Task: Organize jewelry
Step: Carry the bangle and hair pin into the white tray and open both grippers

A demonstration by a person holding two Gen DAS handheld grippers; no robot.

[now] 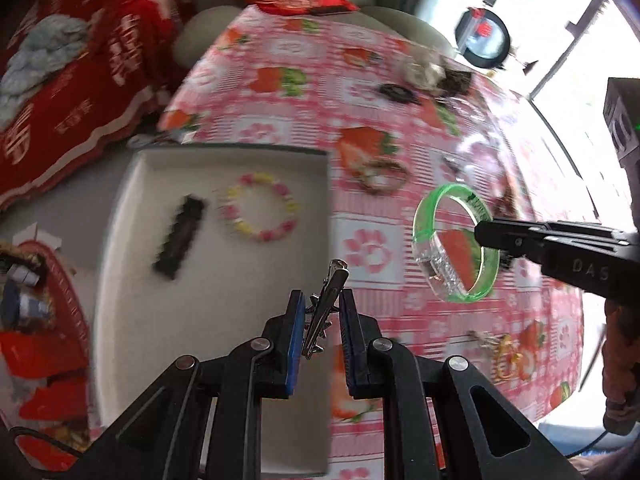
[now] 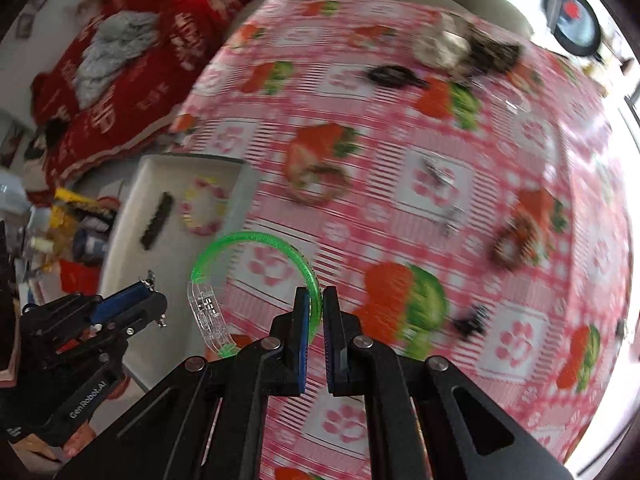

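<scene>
My left gripper is shut on a silver metal hair clip that sticks up between its blue pads, above the right edge of the white tray. Inside the tray lie a black hair clip and a pink and yellow bead bracelet. My right gripper is shut on the rim of a green and clear bangle, lifted above the tablecloth beside the tray. The bangle and the right gripper's fingers also show in the left wrist view, and the left gripper in the right wrist view.
Loose on the strawberry tablecloth lie a brown bracelet, a black hair tie, a gold piece and several more trinkets. A red basket of clutter stands left of the tray. Red cushions lie behind.
</scene>
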